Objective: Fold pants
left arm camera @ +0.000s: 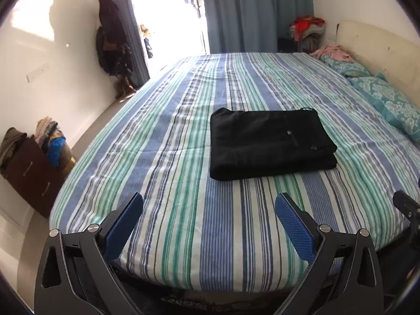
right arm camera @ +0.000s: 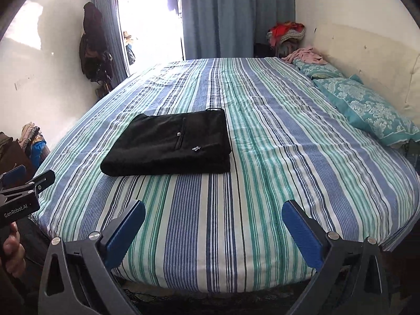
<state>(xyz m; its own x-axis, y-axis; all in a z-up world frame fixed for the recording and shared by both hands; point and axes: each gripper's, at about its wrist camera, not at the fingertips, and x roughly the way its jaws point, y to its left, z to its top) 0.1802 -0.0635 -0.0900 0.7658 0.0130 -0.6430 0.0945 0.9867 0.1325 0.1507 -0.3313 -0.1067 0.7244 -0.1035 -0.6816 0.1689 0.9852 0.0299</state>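
Black pants (left arm camera: 270,143) lie folded into a flat rectangle on the striped bed (left arm camera: 183,136), a zip pull and a small logo showing on top. My left gripper (left arm camera: 208,204) hovers over the bed's near edge, short of the pants, open with nothing between its blue pads. In the right wrist view the pants (right arm camera: 168,145) sit left of centre on the bed (right arm camera: 275,144). My right gripper (right arm camera: 213,211) is open wide and empty, also back from the pants. The left gripper (right arm camera: 23,189) shows at that view's left edge, held by a hand (right arm camera: 13,252).
Teal patterned pillows (right arm camera: 367,110) and a pink cloth (right arm camera: 305,55) lie along the cream headboard at right. A clothes pile (right arm camera: 287,34) sits in the far corner by blue curtains. A dark dresser (left arm camera: 31,173) with clothes stands left of the bed; coats (left arm camera: 111,36) hang on the wall.
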